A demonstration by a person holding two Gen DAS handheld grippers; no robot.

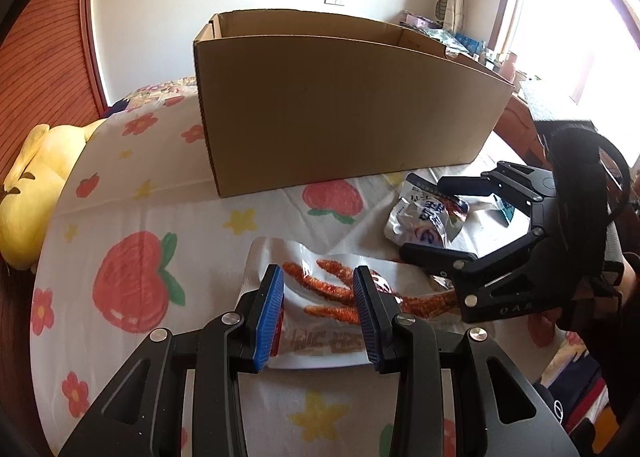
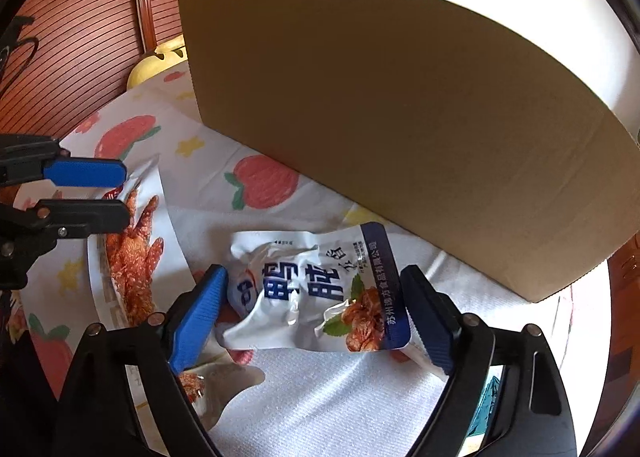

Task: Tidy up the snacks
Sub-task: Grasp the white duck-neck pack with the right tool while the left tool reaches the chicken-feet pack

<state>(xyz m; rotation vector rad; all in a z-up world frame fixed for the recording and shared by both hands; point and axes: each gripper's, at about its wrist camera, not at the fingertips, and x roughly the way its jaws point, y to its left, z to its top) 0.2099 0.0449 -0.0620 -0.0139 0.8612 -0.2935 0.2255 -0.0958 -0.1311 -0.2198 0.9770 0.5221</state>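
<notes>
An open cardboard box (image 1: pixel 344 97) stands on the fruit-print bedspread (image 1: pixel 132 289); it fills the back of the right wrist view (image 2: pixel 400 129). My left gripper (image 1: pixel 319 313) is open, its blue pads either side of a flat white snack bag printed with orange fried pieces (image 1: pixel 328 293), also seen in the right wrist view (image 2: pixel 132 257). My right gripper (image 2: pixel 316 305) is open around a crumpled white and blue snack bag (image 2: pixel 320 293), which lies on the bedspread; it also shows in the left wrist view (image 1: pixel 424 221), with the right gripper (image 1: pixel 424 217) over it.
A yellow plush toy (image 1: pixel 32 193) lies at the left by the wooden headboard (image 1: pixel 44 57). Another snack packet (image 2: pixel 216 381) lies under the right gripper. A cluttered desk (image 1: pixel 460 41) stands by the bright window behind the box.
</notes>
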